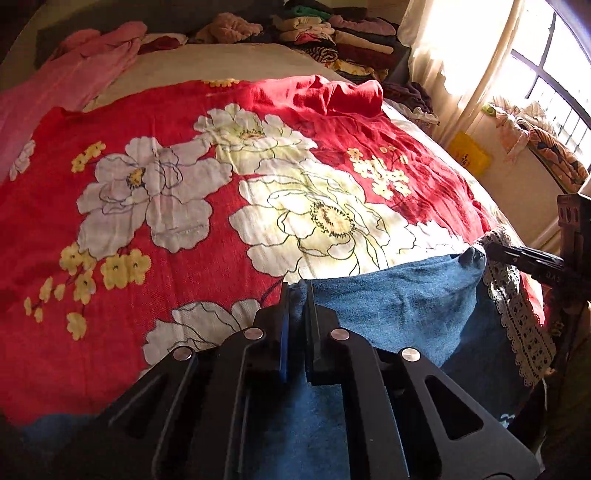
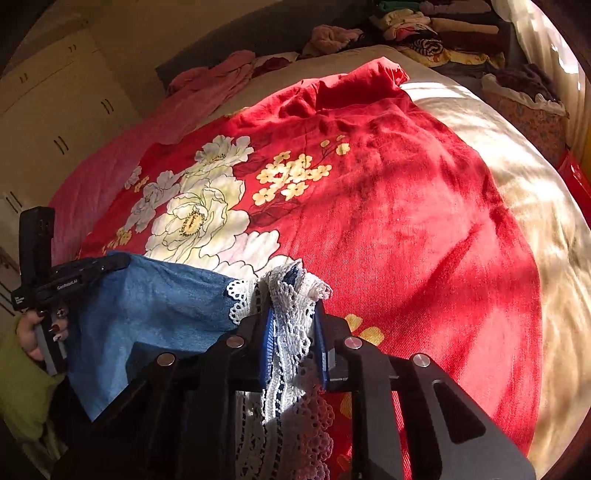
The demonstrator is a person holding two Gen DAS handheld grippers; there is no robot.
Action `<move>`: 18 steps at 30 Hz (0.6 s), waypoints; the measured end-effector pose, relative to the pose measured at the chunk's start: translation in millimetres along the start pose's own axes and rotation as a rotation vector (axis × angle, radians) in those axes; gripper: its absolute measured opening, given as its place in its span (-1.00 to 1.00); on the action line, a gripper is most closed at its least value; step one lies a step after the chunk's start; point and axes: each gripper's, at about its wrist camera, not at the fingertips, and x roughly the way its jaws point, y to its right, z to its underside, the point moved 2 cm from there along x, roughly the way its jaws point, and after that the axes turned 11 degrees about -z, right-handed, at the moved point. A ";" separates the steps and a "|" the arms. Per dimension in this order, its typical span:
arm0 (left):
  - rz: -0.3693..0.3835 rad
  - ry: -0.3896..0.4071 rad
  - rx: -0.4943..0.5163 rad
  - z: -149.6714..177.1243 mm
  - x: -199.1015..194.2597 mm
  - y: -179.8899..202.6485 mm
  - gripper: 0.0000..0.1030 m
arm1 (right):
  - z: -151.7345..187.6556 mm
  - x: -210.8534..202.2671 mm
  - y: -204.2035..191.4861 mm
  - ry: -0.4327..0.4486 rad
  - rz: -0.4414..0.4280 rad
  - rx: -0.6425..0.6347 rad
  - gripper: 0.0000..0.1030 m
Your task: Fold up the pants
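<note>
Left hand-held gripper point(image 1: 297, 291) is clamped shut on a fold of the blue denim pants point(image 1: 388, 299), its two black fingers pinching the cloth edge at the near side of the bed. Right hand-held gripper point(image 2: 293, 317) is closed on the white lace trim point(image 2: 291, 295) at the other end of that same raised edge, with lace bunched between its blue pads and hanging down below them. Between the two grips the denim is stretched as a band just above the red floral bedspread point(image 1: 184, 184), and the rest of the pants hangs toward the cameras. In the right wrist view a hand point(image 2: 33, 332) with dark painted nails and a green sleeve point(image 2: 22, 387) holds the left tool's handle. The bedspread, printed with large white and small yellow flowers, covers most of the bed and is rumpled at its far end. A pink garment point(image 1: 74, 74) lies at the far left of the bed, and stacks of folded clothes point(image 1: 332, 33) sit beyond the far end. Sunlight comes through a curtained window point(image 1: 535, 74) on the right
</note>
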 end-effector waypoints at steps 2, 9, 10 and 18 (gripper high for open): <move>-0.019 0.005 0.007 -6.0 2.8 0.2 -0.98 | -9.0 -0.9 0.6 0.007 0.024 -0.014 -0.67; -0.072 -0.044 0.014 9.0 41.0 -2.1 -0.92 | 2.0 30.9 18.1 -0.084 0.118 -0.005 -0.62; -0.072 -0.038 0.017 10.3 42.0 -2.7 -0.92 | 1.8 30.5 17.9 -0.084 0.128 -0.008 -0.59; -0.136 0.002 0.003 5.4 9.9 -14.2 -0.27 | 1.6 4.3 12.8 -0.047 0.218 0.000 0.11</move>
